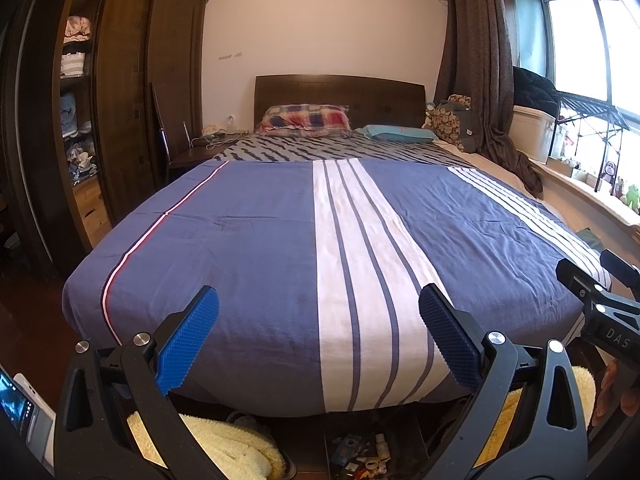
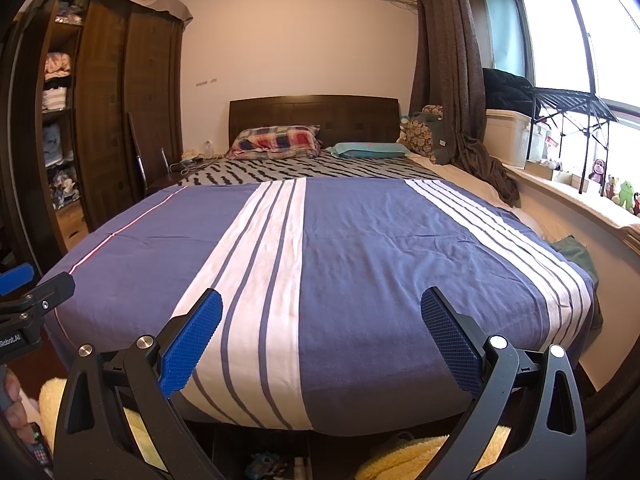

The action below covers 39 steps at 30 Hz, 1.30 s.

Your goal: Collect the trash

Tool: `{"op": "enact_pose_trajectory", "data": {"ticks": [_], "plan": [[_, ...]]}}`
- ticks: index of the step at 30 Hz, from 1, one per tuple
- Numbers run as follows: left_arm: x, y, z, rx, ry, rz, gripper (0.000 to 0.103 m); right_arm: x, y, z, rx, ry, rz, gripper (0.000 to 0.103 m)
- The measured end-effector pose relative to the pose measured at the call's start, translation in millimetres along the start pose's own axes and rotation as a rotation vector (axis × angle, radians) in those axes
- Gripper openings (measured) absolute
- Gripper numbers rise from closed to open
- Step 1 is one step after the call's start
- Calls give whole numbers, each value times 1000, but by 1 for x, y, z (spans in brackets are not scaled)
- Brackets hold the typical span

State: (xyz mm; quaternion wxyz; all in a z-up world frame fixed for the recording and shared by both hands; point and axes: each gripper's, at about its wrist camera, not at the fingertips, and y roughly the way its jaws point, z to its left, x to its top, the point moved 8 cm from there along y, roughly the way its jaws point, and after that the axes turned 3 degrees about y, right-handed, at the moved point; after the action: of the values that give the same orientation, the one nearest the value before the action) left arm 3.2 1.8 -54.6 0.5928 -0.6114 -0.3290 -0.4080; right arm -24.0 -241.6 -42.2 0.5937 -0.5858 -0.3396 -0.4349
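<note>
At the bottom of each wrist view, the two grippers hang side by side over the foot of the bed. The left gripper (image 1: 318, 336) has its blue textured pads spread wide with nothing between them; the right gripper (image 2: 320, 340) stands equally spread and empty, and its black frame also shows at the right edge of the left view. Beyond the pads lies the blue bedspread with white striped bands (image 1: 260, 240), smooth and bare of litter as far as either camera shows. Farther up the frame sit a plaid red-and-blue pillow (image 1: 306, 120), a teal pillow (image 1: 400, 134) and the dark wooden headboard (image 1: 340, 92), with an open dark wooden wardrobe (image 1: 120, 80) at the left.

The likeliest trash is the cluster of small packets and scraps in a dark compartment (image 1: 362, 458) at the bottom centre of the left view, under the bed's edge; it is too small and shadowed to identify piece by piece. A pale yellow fluffy fabric (image 1: 224, 444) lies just beside it.

By my judgement, collection has not begun: this is the searching step. The next move calls for tipping a gripper downward toward that low clutter, and for finding a bin or bag, which neither view shows.
</note>
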Motion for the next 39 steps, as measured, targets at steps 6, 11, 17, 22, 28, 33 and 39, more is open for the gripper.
{"op": "enact_pose_trajectory", "data": {"ticks": [6, 11, 17, 22, 28, 33, 39], "plan": [[0, 13, 2, -5, -5, 11, 95, 8, 11, -7, 20, 22, -19, 100], [5, 49, 14, 13, -20, 46, 95, 14, 47, -11, 12, 4, 15, 100], [28, 123, 43, 42, -37, 94, 95, 34, 115, -37, 12, 28, 52, 100], [62, 229, 122, 161, -104, 171, 95, 64, 238, -114, -134, 81, 166, 100], [52, 361, 210, 256, -219, 338, 95, 56, 357, -176, -202, 206, 327, 100], [24, 408, 248, 318, -262, 447, 95, 34, 400, -185, -250, 211, 409, 100], [1, 417, 259, 317, -266, 462, 96, -6, 424, -184, -235, 224, 528, 101]]}}
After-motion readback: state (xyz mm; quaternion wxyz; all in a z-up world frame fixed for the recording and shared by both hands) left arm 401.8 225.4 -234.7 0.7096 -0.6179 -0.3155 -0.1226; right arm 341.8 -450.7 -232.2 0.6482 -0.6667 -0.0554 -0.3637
